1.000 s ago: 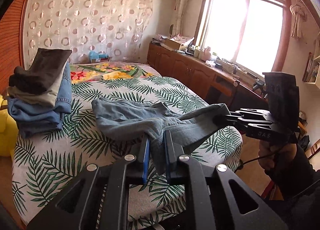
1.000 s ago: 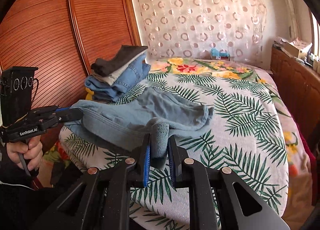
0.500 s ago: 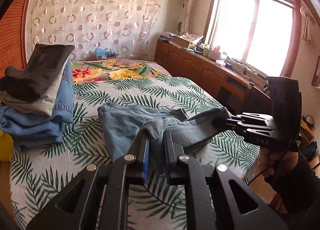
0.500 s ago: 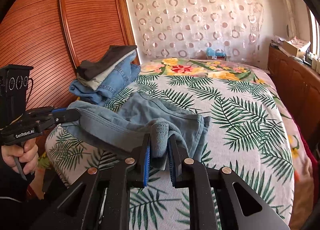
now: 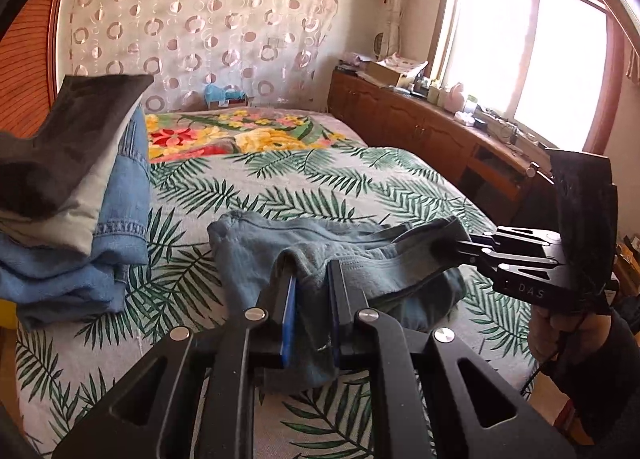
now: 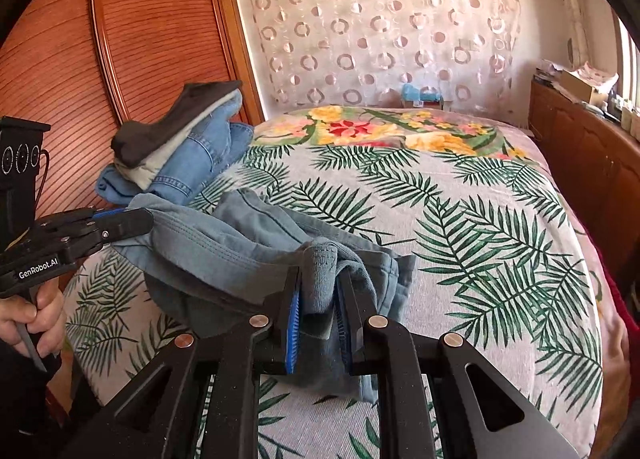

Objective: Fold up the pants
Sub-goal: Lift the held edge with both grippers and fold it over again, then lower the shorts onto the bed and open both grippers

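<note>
Grey-blue pants (image 5: 256, 255) (image 6: 248, 235) lie bunched on the leaf-print bed (image 5: 280, 187) (image 6: 480, 243), doubled over with one edge lifted. My left gripper (image 5: 311, 279) is shut on a fold of that edge; cloth hangs down between its blue pads. In the right wrist view the left gripper (image 6: 146, 219) pinches the pants' left end. My right gripper (image 6: 318, 279) is shut on the pants' other corner, a ribbed piece standing up between its fingers. It shows in the left wrist view as the right gripper (image 5: 460, 246) at the pants' right end.
A stack of folded clothes (image 5: 76, 195) (image 6: 180, 147), denim under beige and dark grey, sits at the bed's left side. A wooden sideboard (image 5: 432, 131) under the window runs along the right. A ribbed wooden wardrobe (image 6: 132, 59) stands behind the stack. A floral blanket (image 6: 380, 131) covers the far end.
Both grippers have carried the held edge forward over the bed and a little lower. The pants now lie shorter and more doubled over; the stack looks nearer.
</note>
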Demonstrator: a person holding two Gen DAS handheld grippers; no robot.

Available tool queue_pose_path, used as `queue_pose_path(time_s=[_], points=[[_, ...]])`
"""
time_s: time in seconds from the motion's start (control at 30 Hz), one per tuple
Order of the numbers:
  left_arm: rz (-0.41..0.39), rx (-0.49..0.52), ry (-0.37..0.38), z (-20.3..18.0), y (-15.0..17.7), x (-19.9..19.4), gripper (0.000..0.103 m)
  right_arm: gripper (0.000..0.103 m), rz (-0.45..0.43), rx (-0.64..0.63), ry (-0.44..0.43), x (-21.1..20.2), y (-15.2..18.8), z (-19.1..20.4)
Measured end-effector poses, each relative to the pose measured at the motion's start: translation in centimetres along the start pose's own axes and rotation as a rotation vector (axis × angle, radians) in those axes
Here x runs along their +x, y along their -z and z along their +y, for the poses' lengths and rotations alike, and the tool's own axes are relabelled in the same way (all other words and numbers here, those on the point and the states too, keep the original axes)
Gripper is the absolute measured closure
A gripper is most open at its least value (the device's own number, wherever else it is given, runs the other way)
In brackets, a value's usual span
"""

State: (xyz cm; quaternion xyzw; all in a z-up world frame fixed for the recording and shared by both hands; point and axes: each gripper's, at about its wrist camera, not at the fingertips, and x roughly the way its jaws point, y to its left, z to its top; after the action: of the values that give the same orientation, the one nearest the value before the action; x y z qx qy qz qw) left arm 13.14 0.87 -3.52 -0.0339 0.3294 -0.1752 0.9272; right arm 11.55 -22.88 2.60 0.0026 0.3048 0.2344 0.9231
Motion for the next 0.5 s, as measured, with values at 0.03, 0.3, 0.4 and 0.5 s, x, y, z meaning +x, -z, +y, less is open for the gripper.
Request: queue_pose_path(time_s=[0.03,0.3,0.4,0.5], points=[[0.007,-0.004,-0.002,0.1,0.1,0.3,0.089,0.087,0.007,-0.002,0.001,0.4,0.0,0.0],[0.031,-0.009,-0.016,0.8,0.0,1.5,0.087,0.087,0.033,-0.014,0.014,2.4,-0.9,0.4],[0.036,-0.006,-0.028,0.9,0.1,1.6,0.078,0.087,0.034,-0.016,0.014,2.8,-1.1,0.2],[0.025,-0.009,-0.03,1.1,0.3,1.2,0.056,0.087,0.045,-0.025,0.02,3.0,-0.8,0.2]])
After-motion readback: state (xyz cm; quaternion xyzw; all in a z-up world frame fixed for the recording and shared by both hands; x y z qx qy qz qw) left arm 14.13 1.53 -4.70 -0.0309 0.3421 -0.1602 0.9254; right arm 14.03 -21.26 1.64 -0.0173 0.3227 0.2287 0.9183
